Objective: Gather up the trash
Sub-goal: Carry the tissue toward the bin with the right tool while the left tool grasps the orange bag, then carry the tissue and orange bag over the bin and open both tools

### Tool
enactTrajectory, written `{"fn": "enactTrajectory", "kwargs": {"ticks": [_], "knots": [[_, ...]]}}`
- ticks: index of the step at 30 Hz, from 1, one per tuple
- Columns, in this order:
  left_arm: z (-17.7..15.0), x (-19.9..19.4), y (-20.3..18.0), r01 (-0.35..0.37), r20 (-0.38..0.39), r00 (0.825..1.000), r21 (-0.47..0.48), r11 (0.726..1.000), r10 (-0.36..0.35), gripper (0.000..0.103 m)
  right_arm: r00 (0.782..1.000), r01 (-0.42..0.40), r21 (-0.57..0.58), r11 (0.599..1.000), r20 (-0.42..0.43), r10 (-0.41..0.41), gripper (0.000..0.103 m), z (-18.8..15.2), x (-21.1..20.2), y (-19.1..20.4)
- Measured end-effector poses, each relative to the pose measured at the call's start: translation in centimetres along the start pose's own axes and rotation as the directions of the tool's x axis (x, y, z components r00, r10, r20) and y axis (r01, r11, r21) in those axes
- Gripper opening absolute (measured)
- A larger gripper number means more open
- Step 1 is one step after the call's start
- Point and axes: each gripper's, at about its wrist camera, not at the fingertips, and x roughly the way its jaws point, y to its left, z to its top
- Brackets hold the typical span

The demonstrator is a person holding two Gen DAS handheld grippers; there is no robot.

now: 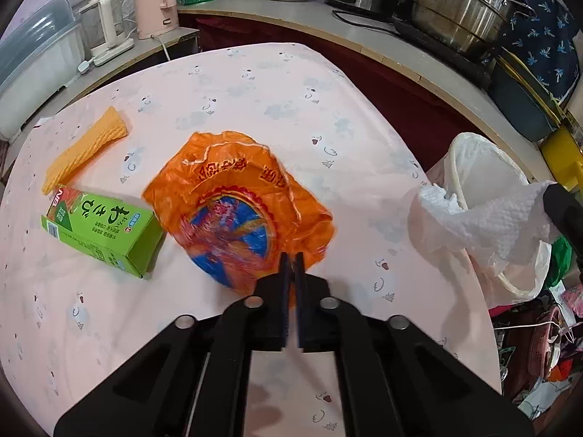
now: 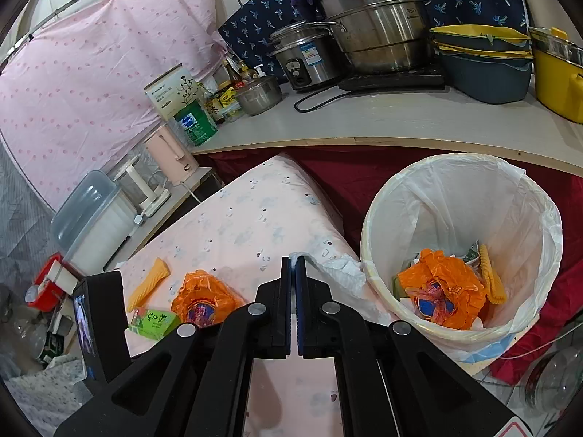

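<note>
My left gripper (image 1: 292, 258) is shut on the near edge of a crumpled orange plastic bag (image 1: 237, 200) on the pink table (image 1: 255, 87). A green carton (image 1: 105, 229) and an orange corrugated foam sleeve (image 1: 87, 145) lie to its left. My right gripper (image 2: 293, 262) is shut on a white paper towel (image 2: 342, 273), held beside the rim of the white lined trash bin (image 2: 462, 189). The towel (image 1: 484, 218) and bin (image 1: 473, 160) also show in the left wrist view. Inside the bin lie another orange bag (image 2: 441, 287) and a foam sleeve (image 2: 492, 276).
A counter (image 2: 364, 123) behind the table holds steel pots (image 2: 379, 18), a rice cooker (image 2: 306, 58), basins and bottles. A pink kettle (image 1: 156, 0) and a plastic container (image 1: 36, 58) stand on a side shelf at the left. Clutter lies on the floor at the right.
</note>
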Motion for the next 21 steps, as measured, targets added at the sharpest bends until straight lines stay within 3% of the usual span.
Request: {"fn": "enactTrajectory", "kwargs": {"ticks": [12, 21], "knots": [[1.4, -5.5, -2.2, 0.059, 0.107, 0.992, 0.027, 0.998, -0.062, 0.001, 0.997, -0.007, -0.013, 1.0, 0.072, 0.008, 0.003, 1.4, -3.0, 0.7], [2.5, -8.6, -6.7, 0.119, 0.159, 0.978, 0.109, 0.987, -0.135, 0.001, 0.988, 0.023, 0.009, 1.0, 0.15, -0.024, 0.003, 3.3, -6.1, -1.2]]}}
